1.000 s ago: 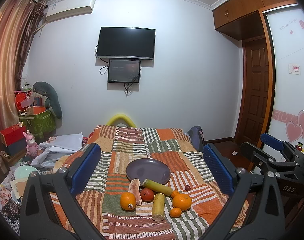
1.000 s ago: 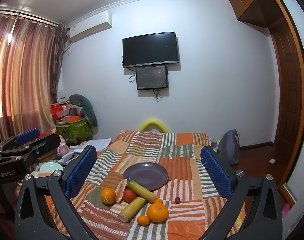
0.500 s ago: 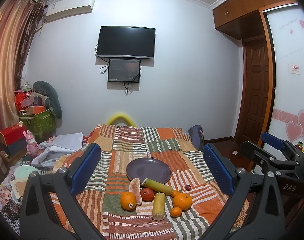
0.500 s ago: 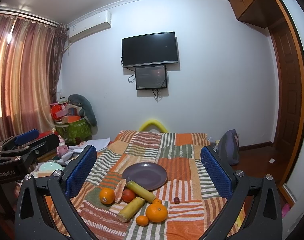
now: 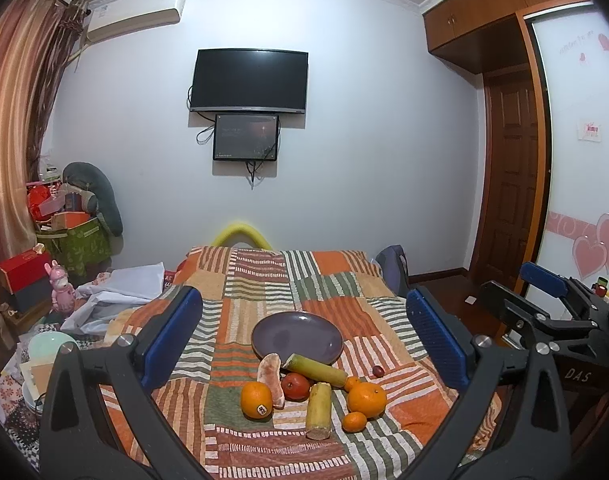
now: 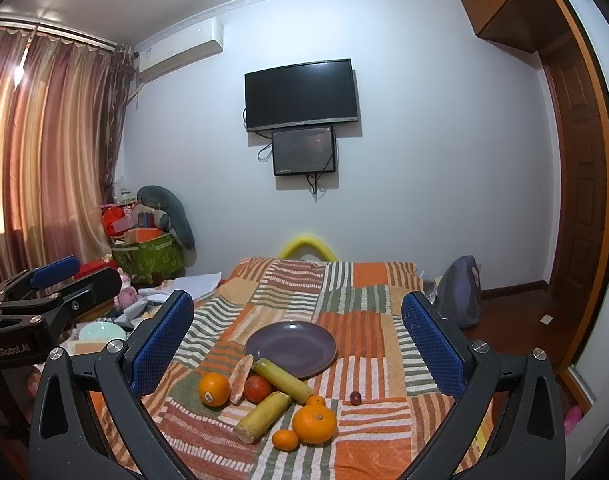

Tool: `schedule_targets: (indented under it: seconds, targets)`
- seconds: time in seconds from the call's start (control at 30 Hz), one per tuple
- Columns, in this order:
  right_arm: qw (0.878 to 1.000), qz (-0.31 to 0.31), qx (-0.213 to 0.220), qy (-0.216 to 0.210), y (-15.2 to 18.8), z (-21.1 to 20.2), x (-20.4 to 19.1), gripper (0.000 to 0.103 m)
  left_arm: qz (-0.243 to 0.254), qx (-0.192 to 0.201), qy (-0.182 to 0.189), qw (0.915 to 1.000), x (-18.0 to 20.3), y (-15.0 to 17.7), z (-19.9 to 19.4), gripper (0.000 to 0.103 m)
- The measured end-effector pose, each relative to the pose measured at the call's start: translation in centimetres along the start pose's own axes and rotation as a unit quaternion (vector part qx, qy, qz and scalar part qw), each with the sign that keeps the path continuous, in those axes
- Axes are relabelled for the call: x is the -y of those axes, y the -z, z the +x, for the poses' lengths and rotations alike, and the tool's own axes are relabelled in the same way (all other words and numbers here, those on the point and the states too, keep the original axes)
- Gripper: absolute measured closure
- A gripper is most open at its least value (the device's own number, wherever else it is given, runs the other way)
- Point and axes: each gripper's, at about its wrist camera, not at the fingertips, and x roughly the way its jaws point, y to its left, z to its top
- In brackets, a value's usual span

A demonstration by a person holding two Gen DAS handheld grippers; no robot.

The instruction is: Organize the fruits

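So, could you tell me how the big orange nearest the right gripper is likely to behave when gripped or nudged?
The big orange is round on a soft quilt, so it would probably roll if nudged. Its skin looks firm and smooth; open pads could likely hold it, though it may slip.

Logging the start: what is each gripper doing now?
Left gripper: open, holding nothing.
Right gripper: open, holding nothing.

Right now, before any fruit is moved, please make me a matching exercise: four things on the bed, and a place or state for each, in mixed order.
Things:
1. purple plate
2. stickered orange
3. small dark red fruit
4. left hand-held gripper

Places or states:
A. lies alone, right of the pile
B. open, holding nothing
C. empty, behind the fruits
D. leftmost of the pile

Pairs: 1-C, 2-D, 3-A, 4-B
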Motion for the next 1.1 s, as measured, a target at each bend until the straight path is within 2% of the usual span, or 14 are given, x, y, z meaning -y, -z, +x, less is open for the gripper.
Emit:
schedule_targets:
  seconds: [0.27,0.4,0.53,0.7,0.97,1.1]
  targets:
    - [0.999,0.006,-0.051,0.005,2.2,3.6,1.2,0.000,-0.004,-0.043,-0.011,0.9990,-1.1,1.3,3.3,0.000]
    - [0.997,0.007,-0.082,0.012,3.5,5.5,2.0,0.000,-0.010,-0.080,-0.023,0.9965,-2.1,2.5,6.0,0.001]
    - [0.992,0.004,-0.122,0.015,5.2,7.9,2.9,0.000,-0.028,-0.138,-0.018,0.9899,-3.8,4.5,9.5,0.013]
    - [0.985,-0.001,-0.172,0.008,7.5,10.2,3.9,0.001,-0.048,-0.190,-0.018,0.9805,-5.8,7.0,12.7,0.015]
    - [0.963,-0.001,-0.268,-0.012,12.0,13.9,4.6,0.023,-0.054,-0.260,-0.030,0.9636,-7.5,11.4,16.9,0.015]
    - [0.953,0.009,-0.303,-0.021,13.9,15.1,4.7,0.024,-0.058,-0.287,-0.028,0.9558,-8.2,13.1,18.3,0.015]
